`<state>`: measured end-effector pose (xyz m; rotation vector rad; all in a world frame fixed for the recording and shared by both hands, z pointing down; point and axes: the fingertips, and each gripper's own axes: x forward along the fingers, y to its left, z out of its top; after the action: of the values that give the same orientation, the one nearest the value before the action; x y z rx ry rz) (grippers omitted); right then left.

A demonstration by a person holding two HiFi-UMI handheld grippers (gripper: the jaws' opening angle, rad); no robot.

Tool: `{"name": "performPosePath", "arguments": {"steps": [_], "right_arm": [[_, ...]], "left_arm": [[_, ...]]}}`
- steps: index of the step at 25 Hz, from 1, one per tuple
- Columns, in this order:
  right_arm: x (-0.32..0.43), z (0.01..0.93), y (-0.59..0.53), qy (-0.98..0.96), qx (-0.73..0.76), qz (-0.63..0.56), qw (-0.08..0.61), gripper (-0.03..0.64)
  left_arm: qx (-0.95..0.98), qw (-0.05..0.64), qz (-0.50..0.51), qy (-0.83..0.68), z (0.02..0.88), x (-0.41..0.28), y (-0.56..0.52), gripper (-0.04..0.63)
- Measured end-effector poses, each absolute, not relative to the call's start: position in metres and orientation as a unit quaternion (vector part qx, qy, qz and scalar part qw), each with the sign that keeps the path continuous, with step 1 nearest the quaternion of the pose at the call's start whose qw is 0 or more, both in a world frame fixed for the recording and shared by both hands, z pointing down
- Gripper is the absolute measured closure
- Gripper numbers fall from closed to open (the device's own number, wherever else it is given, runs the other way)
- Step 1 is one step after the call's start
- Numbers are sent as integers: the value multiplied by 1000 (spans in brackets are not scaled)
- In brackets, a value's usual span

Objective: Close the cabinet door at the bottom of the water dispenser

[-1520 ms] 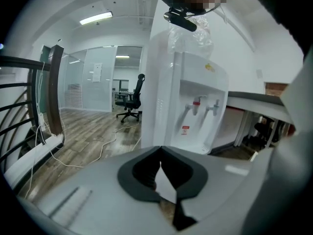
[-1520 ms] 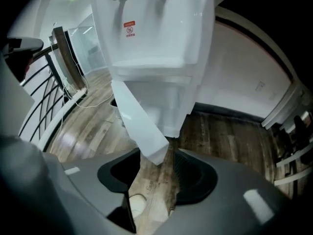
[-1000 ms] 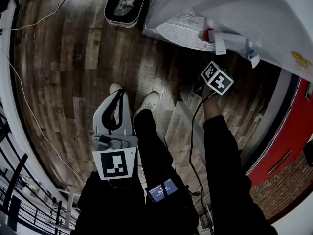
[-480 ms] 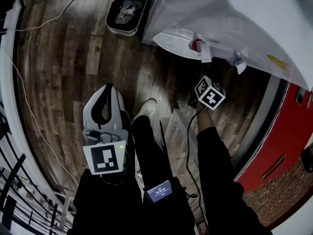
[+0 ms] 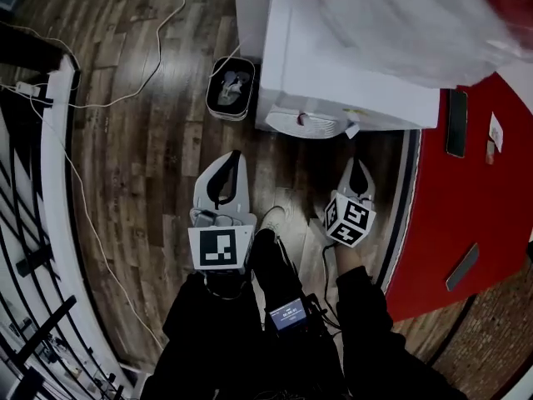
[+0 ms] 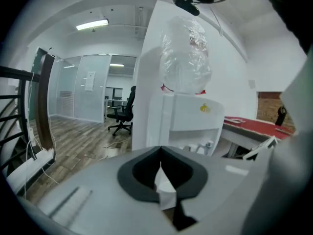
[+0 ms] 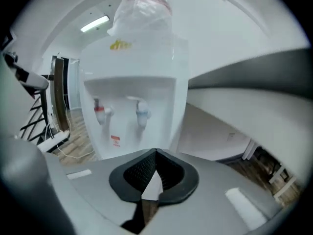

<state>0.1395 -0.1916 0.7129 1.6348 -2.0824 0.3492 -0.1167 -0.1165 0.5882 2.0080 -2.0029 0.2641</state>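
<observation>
Cabinet door of water dispenser [image 7: 132, 97] hidden behind right gripper [image 7: 156, 152]; bottle [image 5: 400, 15] cut off at top edge, perhaps plastic-wrapped.

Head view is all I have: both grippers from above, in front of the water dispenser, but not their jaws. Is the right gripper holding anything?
Observer: No. The right gripper view shows the right gripper with its jaws together and nothing between them.
Operator: And the left one?
Observer: The left gripper is shut and empty too, by its own view.
Operator: What is the right one facing?
Observer: The front of the water dispenser, with a red tap and a blue tap. The gripper's own body hides the cabinet door below them.
</observation>
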Motion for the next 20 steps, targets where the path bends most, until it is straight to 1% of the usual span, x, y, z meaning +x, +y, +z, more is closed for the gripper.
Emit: {"name": "performPosePath", "arguments": {"steps": [6,9,13,16,20], "right_arm": [[102,603,-173,-822,534,126,151,617],[104,545,-171,-820,544,140,108,617],[106,471,-173,-821,552,133,51,617],[105,423,-169,-827,545,136,-5,618],[98,378,-160,-832,538,133,-28,618]], "left_arm": [[711,140,94,-682,528,-107,-125,588],[709,123,102,-686,491,-111,-124,589],[698,108,79,-703,438,-130,-125,589],[703,89,73,-702,403,-134,-130,588],[714,73,61,-693,364,-134,-133,589]]}}
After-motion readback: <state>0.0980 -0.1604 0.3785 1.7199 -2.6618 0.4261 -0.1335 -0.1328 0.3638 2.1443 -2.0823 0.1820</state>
